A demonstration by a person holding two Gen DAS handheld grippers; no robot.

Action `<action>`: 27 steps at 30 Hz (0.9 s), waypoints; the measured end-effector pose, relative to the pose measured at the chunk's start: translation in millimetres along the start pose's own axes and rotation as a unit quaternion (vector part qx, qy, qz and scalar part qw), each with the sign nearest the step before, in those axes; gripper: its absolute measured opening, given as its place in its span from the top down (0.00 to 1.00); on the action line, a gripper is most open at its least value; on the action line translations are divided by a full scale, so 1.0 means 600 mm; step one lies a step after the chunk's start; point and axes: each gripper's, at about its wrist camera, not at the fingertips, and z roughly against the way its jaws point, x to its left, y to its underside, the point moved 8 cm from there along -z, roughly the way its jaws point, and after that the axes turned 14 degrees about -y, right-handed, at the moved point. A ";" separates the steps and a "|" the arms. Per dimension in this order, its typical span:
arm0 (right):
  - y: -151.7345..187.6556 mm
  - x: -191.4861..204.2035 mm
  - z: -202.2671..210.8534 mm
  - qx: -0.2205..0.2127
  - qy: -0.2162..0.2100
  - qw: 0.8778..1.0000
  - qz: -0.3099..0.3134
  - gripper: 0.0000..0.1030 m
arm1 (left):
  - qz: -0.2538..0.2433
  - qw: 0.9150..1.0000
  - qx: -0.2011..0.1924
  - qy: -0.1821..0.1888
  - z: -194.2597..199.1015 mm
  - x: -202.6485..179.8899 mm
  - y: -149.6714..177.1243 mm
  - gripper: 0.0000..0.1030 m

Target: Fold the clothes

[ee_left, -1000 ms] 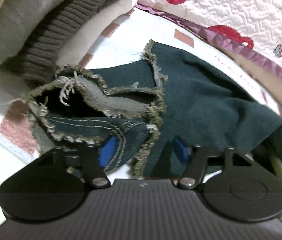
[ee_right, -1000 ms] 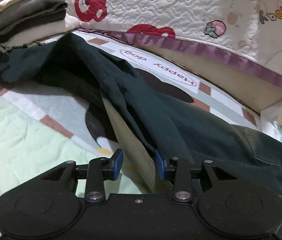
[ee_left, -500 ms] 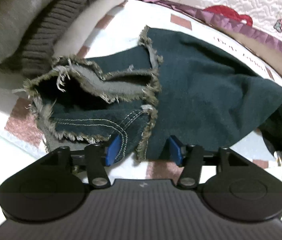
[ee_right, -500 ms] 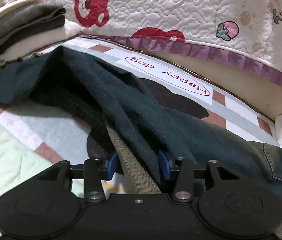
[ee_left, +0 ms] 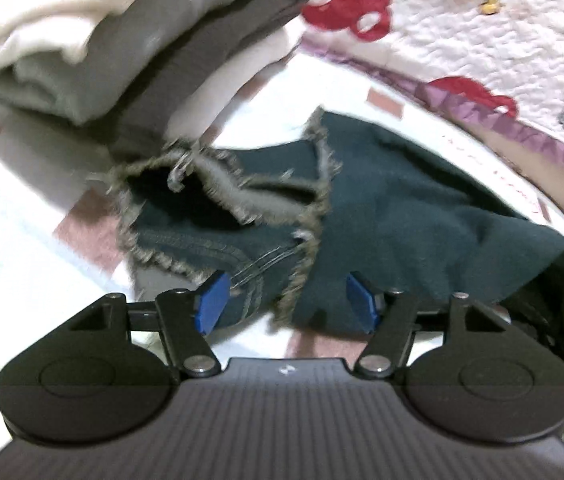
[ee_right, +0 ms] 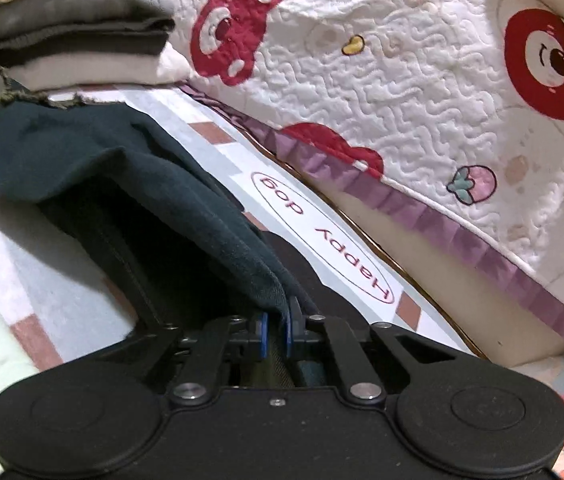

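Note:
Dark blue-green jeans (ee_left: 402, 208) lie on the printed bed sheet (ee_left: 21, 248), their two frayed leg hems (ee_left: 217, 200) pointing at a stack of folded clothes. My left gripper (ee_left: 286, 302) hovers just short of those hems. Its jaws are opening; the edge of the hems lies between the blue pads (ee_left: 211, 304), which do not press on it. In the right wrist view, my right gripper (ee_right: 276, 334) is closing, and its pads pinch a raised fold of the jeans (ee_right: 81, 152). The cloth runs from there away to the upper left.
A stack of folded grey and cream clothes (ee_left: 121, 40) (ee_right: 73, 32) sits just behind the hems. A white quilt with red bears and a purple border (ee_right: 402, 80) rises along the far side. The sheet's "Happy dog" print (ee_right: 322, 240) lies beside the jeans.
My right jaws have closed onto a fold of the jeans and the gripper has rolled and shifted. My left gripper has drawn back and up from the hems with its jaws wider.

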 end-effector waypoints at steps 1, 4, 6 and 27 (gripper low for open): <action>0.001 0.002 0.001 0.004 -0.007 1.000 -0.005 0.92 | 0.003 1.000 0.005 0.012 -0.001 -0.003 0.000 0.41; -0.002 0.011 0.007 -0.006 -0.019 1.000 -0.015 0.87 | 0.004 0.999 0.024 0.028 -0.012 -0.010 0.003 0.42; -0.008 0.022 0.006 -0.009 -0.024 1.000 0.001 0.83 | -0.002 0.999 0.034 0.025 -0.024 -0.010 0.006 0.42; -0.043 -0.016 0.061 -0.144 -0.139 0.949 -0.243 0.96 | 0.026 0.996 0.022 0.083 -0.089 -0.016 -0.011 0.07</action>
